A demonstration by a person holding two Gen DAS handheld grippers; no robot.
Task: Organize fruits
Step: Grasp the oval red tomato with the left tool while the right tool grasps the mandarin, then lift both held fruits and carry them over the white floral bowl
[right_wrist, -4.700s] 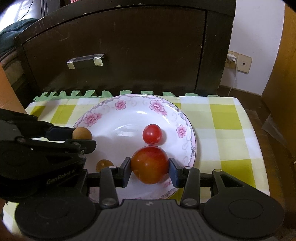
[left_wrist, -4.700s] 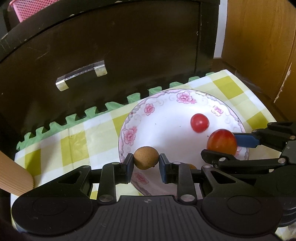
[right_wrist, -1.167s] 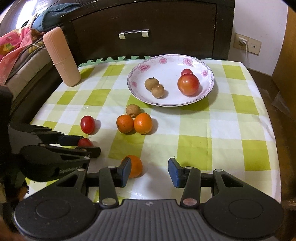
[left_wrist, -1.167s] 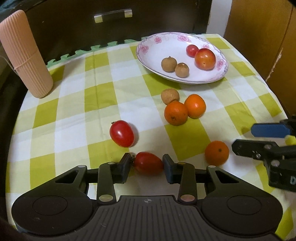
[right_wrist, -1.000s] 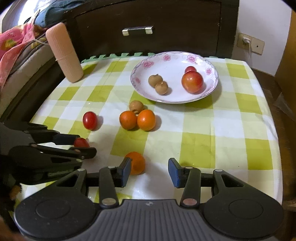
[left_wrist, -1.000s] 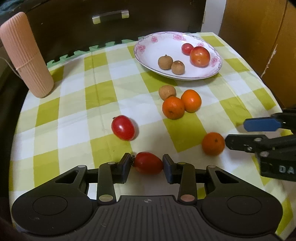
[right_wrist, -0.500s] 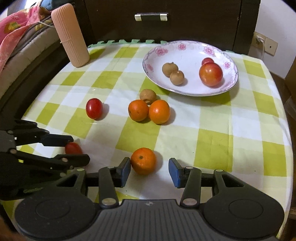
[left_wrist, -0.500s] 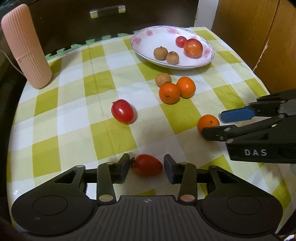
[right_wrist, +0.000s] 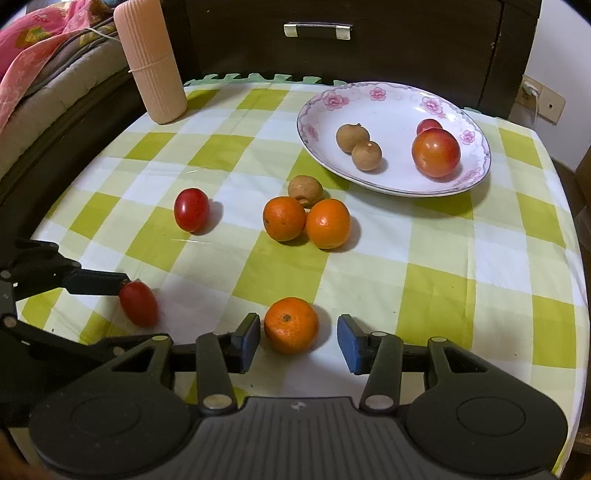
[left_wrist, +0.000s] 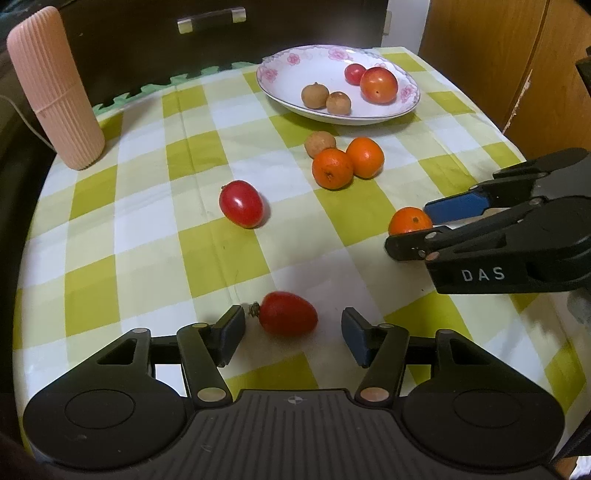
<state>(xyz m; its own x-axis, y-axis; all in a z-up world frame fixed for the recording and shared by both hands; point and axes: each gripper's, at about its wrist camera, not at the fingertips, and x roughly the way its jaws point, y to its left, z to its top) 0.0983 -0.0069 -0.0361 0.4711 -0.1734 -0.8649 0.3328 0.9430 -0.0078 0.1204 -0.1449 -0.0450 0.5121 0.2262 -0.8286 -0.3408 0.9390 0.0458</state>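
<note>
My left gripper [left_wrist: 293,334] is open around a long red tomato [left_wrist: 288,313] that lies on the checked cloth, nearer the left finger. My right gripper [right_wrist: 298,338] is open around a small orange [right_wrist: 291,325], which sits nearer its left finger; the same orange [left_wrist: 410,220] shows in the left wrist view between the right gripper's tips. A flowered white plate [right_wrist: 476,170] at the back right holds two brown longans [right_wrist: 352,137], a small red tomato and a large orange-red tomato [right_wrist: 436,153]. In front of it lie a longan [right_wrist: 305,190], two oranges [right_wrist: 306,221] and a red tomato [right_wrist: 191,209].
A tall ribbed pink cup [right_wrist: 151,59] stands at the back left corner. A dark cabinet with a metal handle [right_wrist: 317,29] rises behind the table. Bedding [right_wrist: 33,66] lies to the left, a wooden panel [left_wrist: 498,55] to the right. Bare cloth stretches along the right side.
Both grippers have come from the plate to the front of the table. The left jaws have spread wider around the long tomato. The right gripper has closed in around the lone orange.
</note>
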